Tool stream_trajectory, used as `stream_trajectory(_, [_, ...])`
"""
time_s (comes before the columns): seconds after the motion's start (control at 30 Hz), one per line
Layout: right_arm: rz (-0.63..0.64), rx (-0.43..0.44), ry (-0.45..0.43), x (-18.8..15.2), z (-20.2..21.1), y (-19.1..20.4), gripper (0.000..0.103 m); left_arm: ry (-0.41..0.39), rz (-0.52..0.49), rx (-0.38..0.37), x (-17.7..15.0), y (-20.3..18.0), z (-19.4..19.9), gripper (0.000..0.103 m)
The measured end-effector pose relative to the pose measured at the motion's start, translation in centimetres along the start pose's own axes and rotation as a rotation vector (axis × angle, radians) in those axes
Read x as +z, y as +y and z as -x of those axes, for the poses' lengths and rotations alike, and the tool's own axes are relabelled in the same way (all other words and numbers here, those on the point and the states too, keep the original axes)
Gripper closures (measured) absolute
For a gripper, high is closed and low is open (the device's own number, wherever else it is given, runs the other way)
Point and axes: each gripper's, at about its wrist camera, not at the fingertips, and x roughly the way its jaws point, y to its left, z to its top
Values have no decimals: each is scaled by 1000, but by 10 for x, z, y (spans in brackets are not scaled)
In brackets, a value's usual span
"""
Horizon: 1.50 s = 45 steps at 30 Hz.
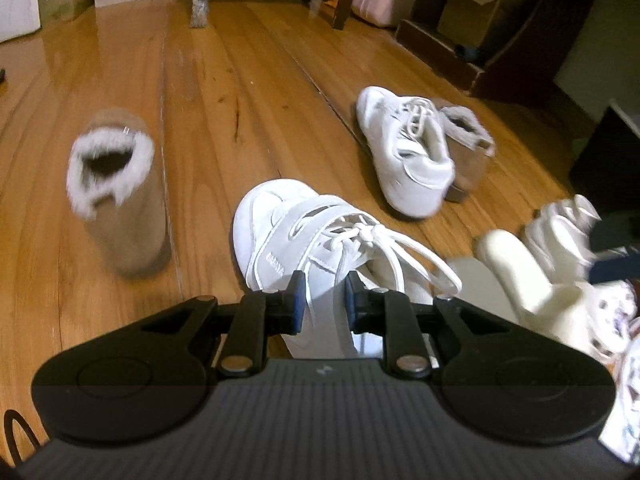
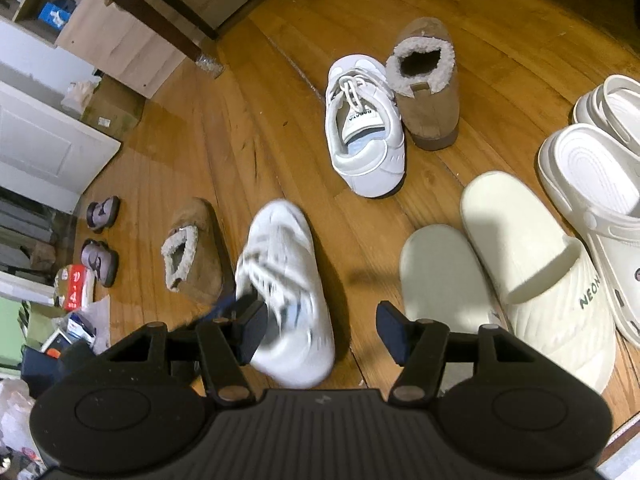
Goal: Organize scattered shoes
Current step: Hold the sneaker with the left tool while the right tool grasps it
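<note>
1. Two white sneakers mattered here: one (image 1: 304, 248) sat at lower centre of the left wrist view, its heel collar pinched between the fingers (image 1: 297, 300) of the left gripper (image 1: 322, 300); its mate (image 1: 404, 152) lay on the wooden floor (image 1: 224, 92) at right of centre, touching a tan fur-lined boot (image 1: 470, 152).
2. The held sneaker looked blurred in the right wrist view, and seemingly clear of the floor, so I judged it was being carried.
3. The right gripper (image 2: 322, 332) hovered with its fingers apart and nothing between them, near a cream slide (image 2: 536, 264) and a pale slipper (image 2: 440, 276).
4. To do the step well, the carrier should have kept the pinch firm on the collar, watched the loose laces (image 1: 404, 248), and brought the sneaker toe-forward beside its mate.
5. The second tan boot (image 1: 120, 196) stood apart at left and probably needed pairing afterwards.
</note>
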Motion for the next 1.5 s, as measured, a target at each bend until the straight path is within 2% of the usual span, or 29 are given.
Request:
stream_trajectory(0.13, [118, -38, 23, -10, -10, 14, 42, 125, 30, -24, -16, 4, -6, 76])
stream_trajectory(0.2, [218, -28, 25, -18, -17, 22, 41, 187, 48, -43, -22, 5, -3, 52])
stream_trajectory(0.23, [275, -25, 32, -23, -21, 27, 41, 203, 47, -50, -24, 5, 2, 45])
stream_trajectory(0.3, [401, -17, 57, -33, -27, 39, 41, 220, 56, -75, -25, 8, 14, 22])
stream_trajectory(0.4, [712, -81, 102, -50, -29, 74, 41, 238, 78, -134, -23, 17, 31, 8])
stream_trajectory(0.5, [1069, -172, 154, -68, -29, 111, 41, 259, 106, -177, -20, 25, 37, 7])
stream_trajectory(0.57, [1279, -201, 192, -80, -31, 127, 41, 278, 143, -231, -18, 34, 40, 6])
stream_trajectory(0.63, [1443, -218, 243, -87, -39, 137, 37, 282, 164, -258, -18, 41, 41, 6])
stream_trajectory(0.77, [1687, -252, 320, -98, -75, 147, 37, 282, 144, -227, -18, 48, 41, 5])
stream_trajectory(0.87, [1762, -257, 348, -94, -100, 145, 44, 297, 138, -234, -18, 56, 38, 5])
stream_trajectory(0.97, [1752, -183, 412, -84, -117, 150, 44, 317, 122, -235, -17, 62, 35, 5])
stream_trajectory(1.03, [1765, -164, 427, -82, -123, 151, 43, 326, 115, -231, -15, 64, 32, 5])
stream_trajectory(1.17, [1830, -169, 455, -79, -130, 151, 24, 353, 126, -242, -14, 69, 22, 5])
stream_trajectory(1.3, [1900, -195, 531, -74, -139, 158, 24, 399, 103, -252, -14, 71, 5, 5])
stream_trajectory(1.4, [1893, -183, 629, -68, -152, 167, 24, 402, 98, -257, -13, 75, 0, 5])
stream_trajectory(1.5, [1922, -180, 683, -71, -168, 169, 24, 404, 96, -265, -11, 80, -2, 5])
